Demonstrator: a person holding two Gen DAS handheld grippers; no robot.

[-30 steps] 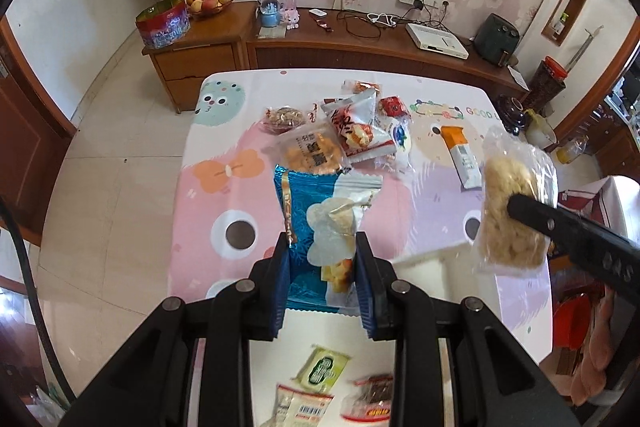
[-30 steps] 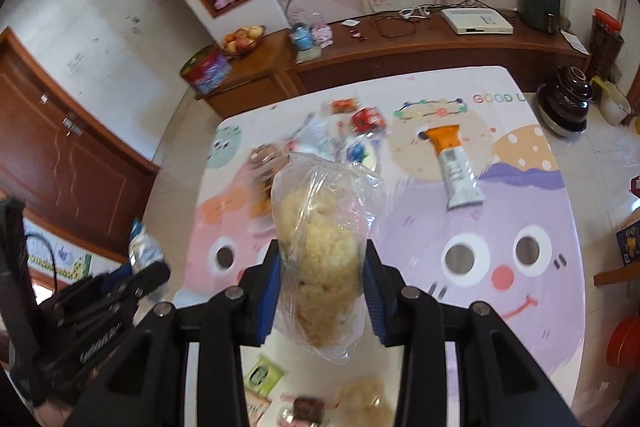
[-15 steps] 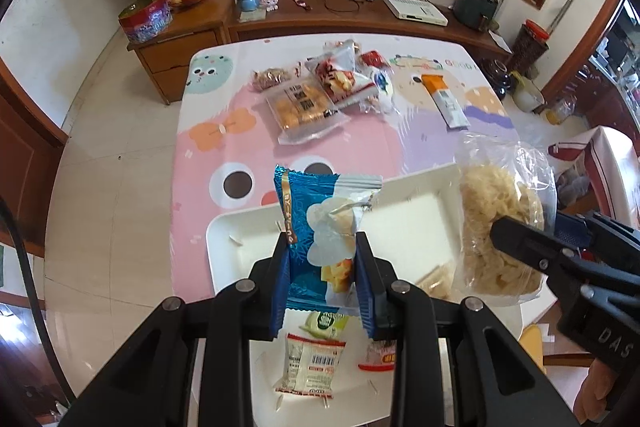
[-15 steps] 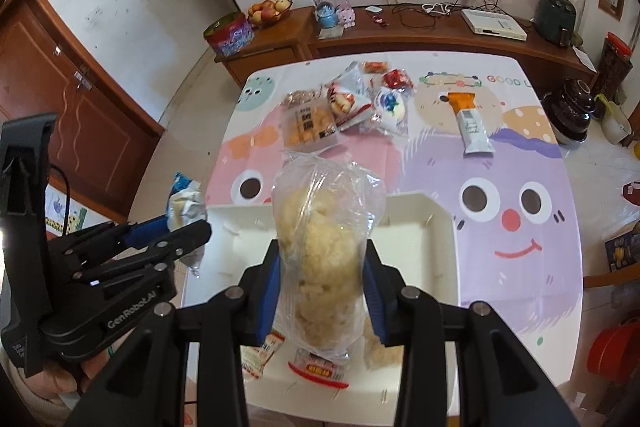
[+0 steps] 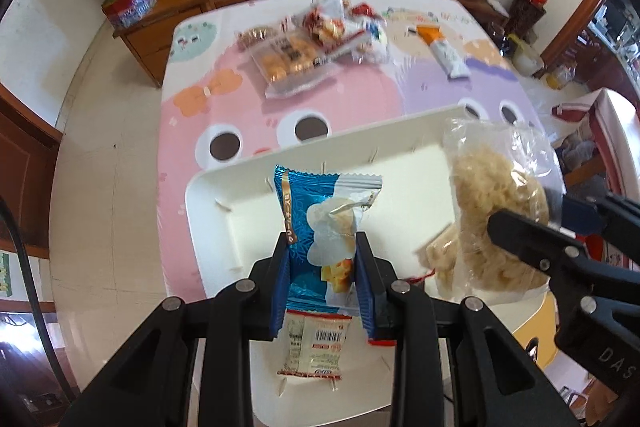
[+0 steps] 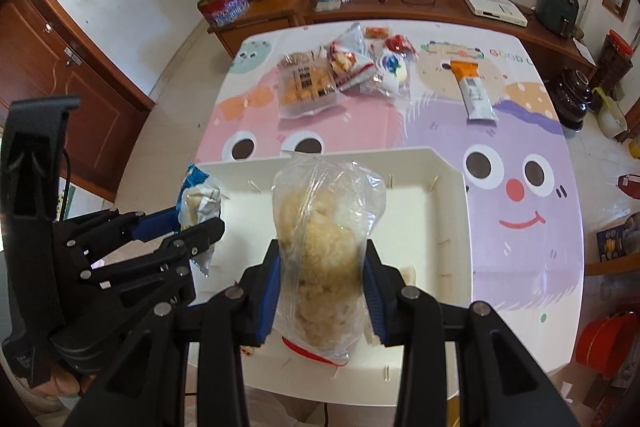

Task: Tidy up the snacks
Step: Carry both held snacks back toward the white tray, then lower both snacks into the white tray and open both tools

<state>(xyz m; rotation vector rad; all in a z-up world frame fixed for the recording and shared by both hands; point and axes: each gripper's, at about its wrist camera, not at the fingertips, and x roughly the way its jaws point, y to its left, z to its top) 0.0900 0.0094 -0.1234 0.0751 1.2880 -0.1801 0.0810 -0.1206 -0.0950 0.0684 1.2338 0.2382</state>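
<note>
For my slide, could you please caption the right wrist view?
Right gripper holds a clear bag over the white tray.

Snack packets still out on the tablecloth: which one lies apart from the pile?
The orange-topped white bar packet, alone on the cloth toward the right. The biscuit tray pack and the other wrappers are bunched together at the far middle.

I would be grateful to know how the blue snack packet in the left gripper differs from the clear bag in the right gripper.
The blue snack packet is opaque printed foil; the clear bag is see-through, showing pale crumbly pieces. The packet is flat with crimped edges; the bag bulges, its loose top crumpled. The packet looks slimmer, the bag bulkier. Both are held upright over the white tray, one pinched in the left gripper, one in the right gripper.
</note>
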